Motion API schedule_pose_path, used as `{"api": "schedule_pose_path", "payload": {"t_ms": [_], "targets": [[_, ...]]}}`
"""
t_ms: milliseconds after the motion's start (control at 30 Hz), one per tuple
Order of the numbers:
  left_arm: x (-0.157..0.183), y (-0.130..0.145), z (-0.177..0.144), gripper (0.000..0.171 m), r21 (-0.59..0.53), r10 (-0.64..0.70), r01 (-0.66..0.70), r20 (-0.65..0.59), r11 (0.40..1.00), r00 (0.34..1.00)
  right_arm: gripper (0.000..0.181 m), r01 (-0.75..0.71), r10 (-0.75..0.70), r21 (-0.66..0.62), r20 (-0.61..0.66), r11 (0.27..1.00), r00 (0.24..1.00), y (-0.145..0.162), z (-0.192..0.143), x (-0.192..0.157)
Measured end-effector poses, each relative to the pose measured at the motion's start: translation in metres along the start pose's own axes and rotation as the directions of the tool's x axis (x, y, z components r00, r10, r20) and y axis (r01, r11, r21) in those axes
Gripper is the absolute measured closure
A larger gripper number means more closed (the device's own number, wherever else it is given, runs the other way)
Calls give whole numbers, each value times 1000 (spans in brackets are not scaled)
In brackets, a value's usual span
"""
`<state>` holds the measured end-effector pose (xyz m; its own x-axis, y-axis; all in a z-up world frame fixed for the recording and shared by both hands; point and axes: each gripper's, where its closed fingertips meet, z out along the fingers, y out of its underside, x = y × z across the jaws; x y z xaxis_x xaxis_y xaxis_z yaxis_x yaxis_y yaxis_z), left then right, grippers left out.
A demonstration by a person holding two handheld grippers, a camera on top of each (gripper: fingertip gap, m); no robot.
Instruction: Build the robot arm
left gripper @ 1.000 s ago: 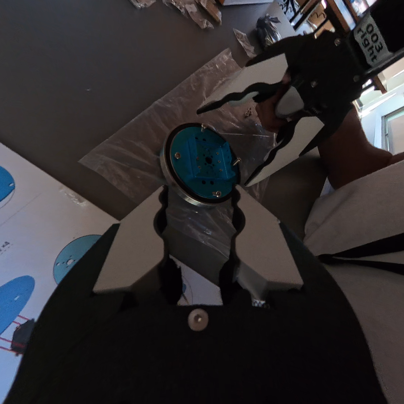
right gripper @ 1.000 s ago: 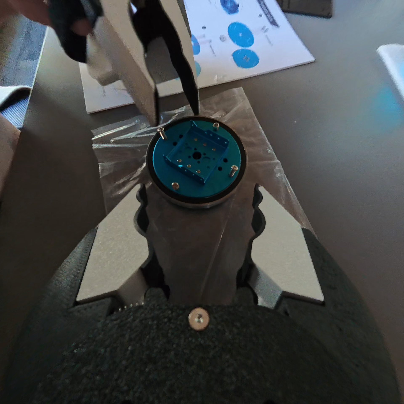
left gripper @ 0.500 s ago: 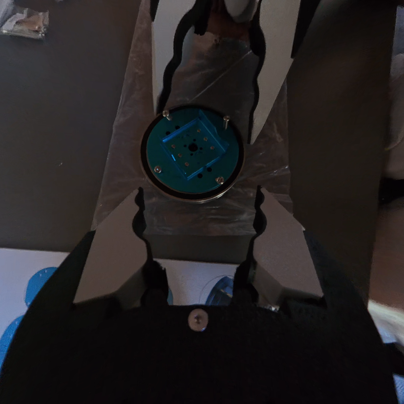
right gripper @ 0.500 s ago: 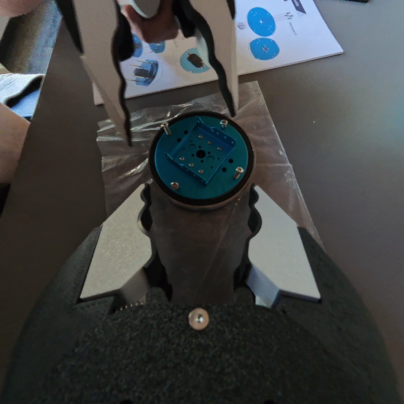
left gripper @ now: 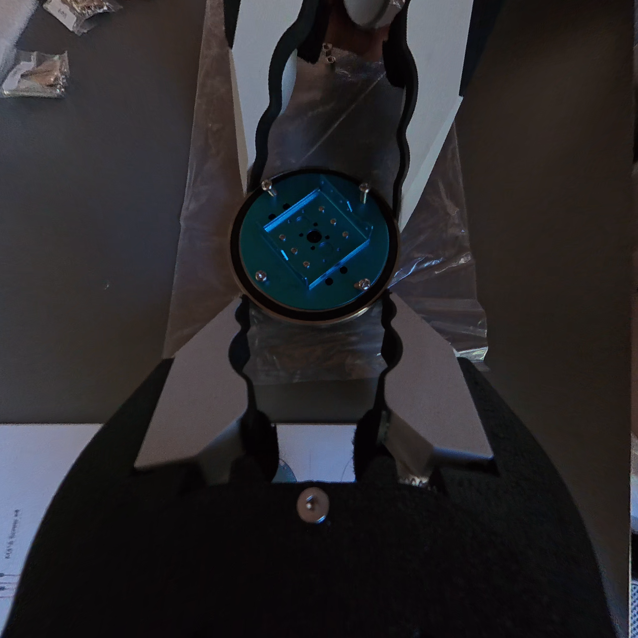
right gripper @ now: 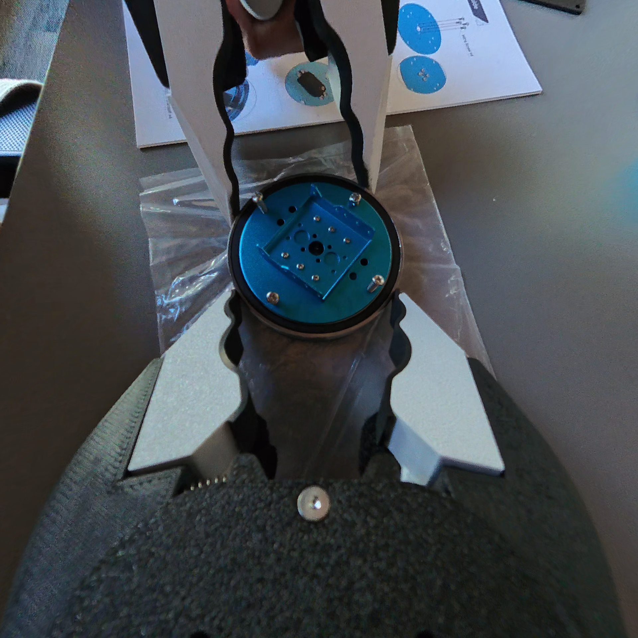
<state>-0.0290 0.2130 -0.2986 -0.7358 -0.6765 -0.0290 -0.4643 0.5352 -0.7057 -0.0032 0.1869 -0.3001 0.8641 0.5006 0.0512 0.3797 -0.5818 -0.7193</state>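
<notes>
Left wrist view: the left gripper has its fingers spread apart, their tips at either side of the near rim of a round blue metal disc; whether they touch it cannot be told. The disc has a dark outer ring, a square blue bracket at its centre and four small screws standing near its edge. It lies on a clear plastic bag spread over the grey table. The right gripper comes in from the opposite side, also spread wide, its tips at the disc's far rim. Right wrist view shows the same meeting mirrored, with a printed instruction sheet lying beyond the bag. Small foil packets lie at the table's far left.
</notes>
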Motion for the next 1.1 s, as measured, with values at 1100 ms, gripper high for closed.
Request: {"api": "schedule_pose_path", "payload": {"t_ms": [1100], "targets": [[-20, -16, -6, 79, 52, 23, -36, 242, 998, 970, 123, -475, 471, -3, 135, 880, 872, 7, -46, 40]]}}
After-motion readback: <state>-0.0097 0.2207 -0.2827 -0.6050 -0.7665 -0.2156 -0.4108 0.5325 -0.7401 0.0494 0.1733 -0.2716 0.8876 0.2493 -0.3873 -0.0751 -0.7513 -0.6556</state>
